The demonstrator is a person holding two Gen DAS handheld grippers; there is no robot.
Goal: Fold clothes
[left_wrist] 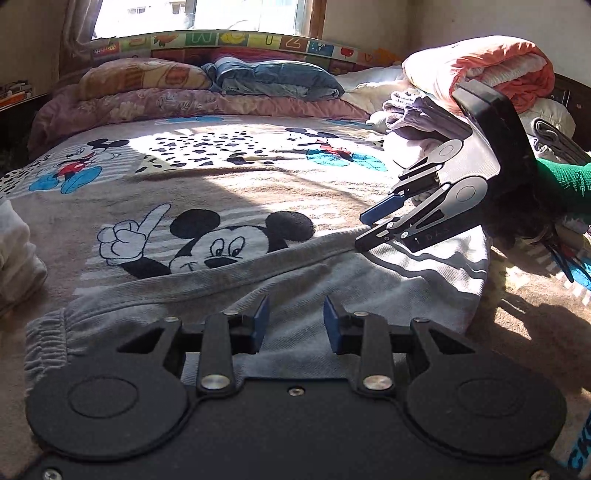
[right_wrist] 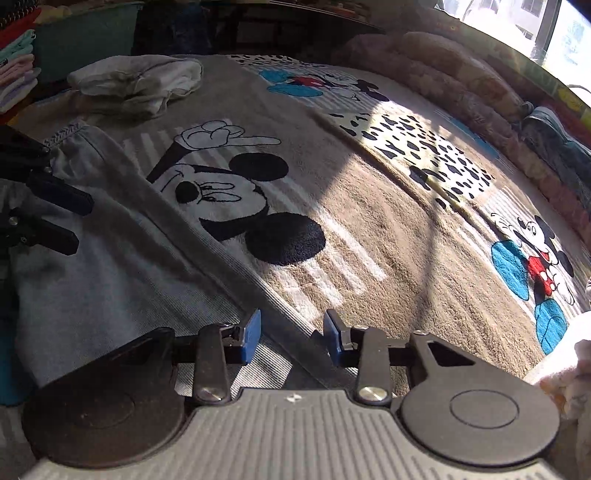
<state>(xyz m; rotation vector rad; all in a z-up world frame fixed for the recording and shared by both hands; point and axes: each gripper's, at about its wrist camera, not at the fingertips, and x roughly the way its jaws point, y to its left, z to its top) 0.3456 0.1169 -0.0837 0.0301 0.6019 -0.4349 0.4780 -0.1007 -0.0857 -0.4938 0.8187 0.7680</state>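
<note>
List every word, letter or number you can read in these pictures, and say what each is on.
"M" on a green tile of the alphabet mat under the window.
"Z" on another tile of it.
Marking on the right claw: too small to read.
Blue lettering at the left view's bottom right corner: cut off, unreadable.

A home bedroom: cartoon-mouse blanket (left_wrist: 221, 192) over a bed, stacked pillows (left_wrist: 144, 79), folded quilts (left_wrist: 476, 70), sunlit window (left_wrist: 207, 16).

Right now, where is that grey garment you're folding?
The grey garment lies flat on the Mickey Mouse blanket, just below the big Mickey face, with both hand-held grippers over it.
</note>
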